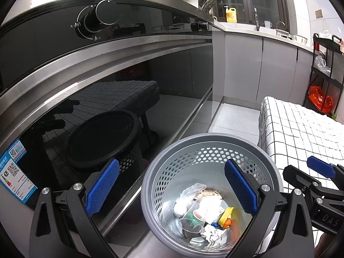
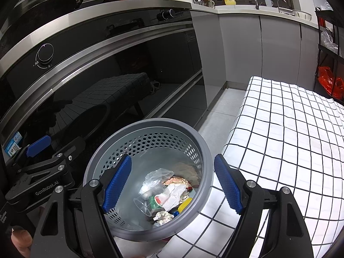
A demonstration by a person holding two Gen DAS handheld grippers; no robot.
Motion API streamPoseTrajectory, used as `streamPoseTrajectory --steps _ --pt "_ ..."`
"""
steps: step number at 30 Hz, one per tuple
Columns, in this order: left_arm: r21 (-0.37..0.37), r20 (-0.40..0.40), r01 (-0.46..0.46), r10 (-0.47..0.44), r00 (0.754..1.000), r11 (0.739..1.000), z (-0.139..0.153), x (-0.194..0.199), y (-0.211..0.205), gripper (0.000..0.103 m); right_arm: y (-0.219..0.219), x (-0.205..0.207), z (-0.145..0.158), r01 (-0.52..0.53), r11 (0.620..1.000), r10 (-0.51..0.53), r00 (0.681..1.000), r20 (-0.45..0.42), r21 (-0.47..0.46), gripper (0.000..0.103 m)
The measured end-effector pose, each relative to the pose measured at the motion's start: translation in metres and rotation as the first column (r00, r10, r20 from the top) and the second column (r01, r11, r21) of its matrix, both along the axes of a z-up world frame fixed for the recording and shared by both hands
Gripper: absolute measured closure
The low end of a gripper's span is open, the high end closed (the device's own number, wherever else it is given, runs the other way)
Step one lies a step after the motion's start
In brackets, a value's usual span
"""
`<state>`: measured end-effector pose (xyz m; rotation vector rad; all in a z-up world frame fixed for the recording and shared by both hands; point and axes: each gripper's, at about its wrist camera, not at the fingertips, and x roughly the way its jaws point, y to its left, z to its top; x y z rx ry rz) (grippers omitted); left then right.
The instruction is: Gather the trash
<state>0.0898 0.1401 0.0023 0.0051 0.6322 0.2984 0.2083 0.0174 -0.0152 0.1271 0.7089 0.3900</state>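
A grey perforated trash basket [image 1: 150,178] [image 2: 207,150] stands on the floor between the stove front and a cloth-covered table. Inside lie a clear plastic cup [image 1: 190,219] [image 2: 143,205], crumpled white paper [image 1: 211,233] [image 2: 163,216], a clear plastic bag [image 2: 158,175] and a yellow piece [image 1: 225,215] [image 2: 185,203]. My left gripper [image 1: 172,186] hovers open over the basket's left side, with nothing between its blue pads. My right gripper [image 2: 172,183] hovers open over the basket's right rim, also holding nothing. Each gripper's blue fingertip shows at the edge of the other's view.
The dark glass stove front [image 1: 96,111] with its knob [image 1: 105,13] runs along the left. A table under a white checked cloth [image 2: 283,129] stands at the right. Grey cabinets [image 1: 243,64] and a black rack holding an orange bag [image 1: 320,101] stand behind. Pale floor [image 2: 217,116] runs between them.
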Motion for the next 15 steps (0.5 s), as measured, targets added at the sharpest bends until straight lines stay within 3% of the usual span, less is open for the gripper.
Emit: streamPoseTrajectory --steps 15 --pt "-0.005 0.001 0.0 0.0 1.0 1.0 0.0002 -0.0006 0.0004 0.006 0.0009 0.0004 -0.0006 -0.001 1.0 0.001 1.0 0.001 -0.002 0.027"
